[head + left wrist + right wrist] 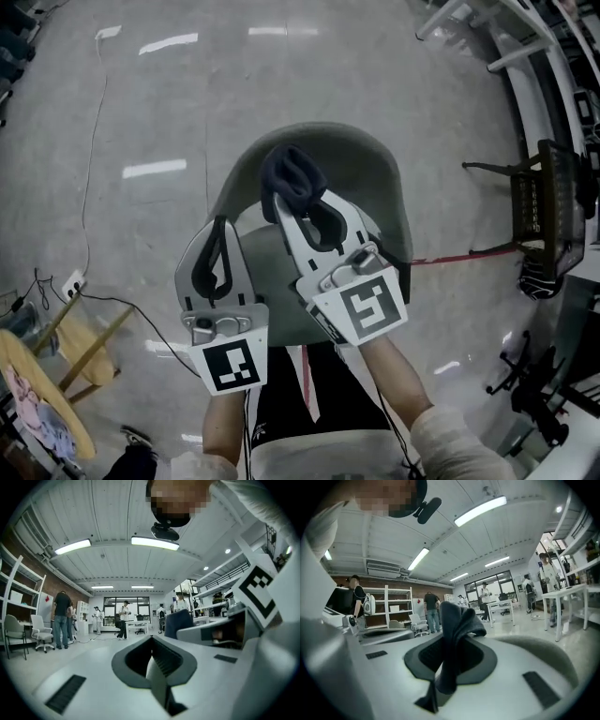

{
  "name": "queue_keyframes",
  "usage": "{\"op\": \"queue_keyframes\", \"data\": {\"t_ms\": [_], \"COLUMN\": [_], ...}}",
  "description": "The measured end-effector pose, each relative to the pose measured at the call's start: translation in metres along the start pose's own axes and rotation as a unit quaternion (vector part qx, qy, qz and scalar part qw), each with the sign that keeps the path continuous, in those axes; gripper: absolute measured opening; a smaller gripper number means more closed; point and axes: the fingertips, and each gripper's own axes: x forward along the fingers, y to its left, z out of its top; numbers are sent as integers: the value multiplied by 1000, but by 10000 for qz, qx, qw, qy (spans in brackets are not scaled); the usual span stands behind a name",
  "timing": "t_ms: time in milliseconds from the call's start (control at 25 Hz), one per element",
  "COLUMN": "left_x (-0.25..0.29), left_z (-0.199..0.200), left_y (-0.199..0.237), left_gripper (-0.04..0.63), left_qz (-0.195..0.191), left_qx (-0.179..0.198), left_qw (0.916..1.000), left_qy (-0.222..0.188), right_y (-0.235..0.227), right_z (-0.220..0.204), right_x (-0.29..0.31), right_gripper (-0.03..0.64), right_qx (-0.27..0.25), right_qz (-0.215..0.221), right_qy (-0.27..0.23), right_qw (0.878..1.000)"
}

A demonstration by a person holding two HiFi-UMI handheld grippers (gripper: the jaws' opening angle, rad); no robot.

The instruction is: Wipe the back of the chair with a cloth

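Here right gripper (305,202) clamps cloth (292,176) over chair back (375,161); left gripper (221,227) alongside, jaws together.

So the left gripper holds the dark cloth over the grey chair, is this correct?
Not quite: the gripper is wrong. The right gripper holds the dark cloth over the grey chair. The right gripper view shows its jaws shut on the cloth. In the left gripper view, the left gripper has its jaws together with nothing between them.
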Motion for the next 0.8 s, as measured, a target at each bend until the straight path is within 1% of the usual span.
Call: {"op": "queue_keyframes", "data": {"t_ms": [160,280,400,560,640,800], "left_x": [-3,-7,-13,-16,-15,-14], "left_z": [-34,-50,-62,-69,-70,-74], "left_y": [10,11,10,9,8,4], "left_gripper": [14,14,14,14,14,14], "left_qz": [130,183,222,260,265,234], "left_qx": [-80,-107,-154,-234,-259,-307], "left_qw": [9998,9995,9992,9987,9986,9984], "left_qy": [117,213,303,365,374,416], "right_y": [8,16,24,22,17,-3], "right_z": [-23,-33,-40,-50,-54,-58], "right_x": [28,39,47,53,56,56], "right_gripper": [61,61,61,61,61,61], "right_qx": [141,203,122,-73,-73,-216], "right_qz": [241,372,454,337,236,-89], "right_qy": [-20,-15,26,169,269,314], "right_qw": [9996,9991,9989,9993,9993,9992]}}
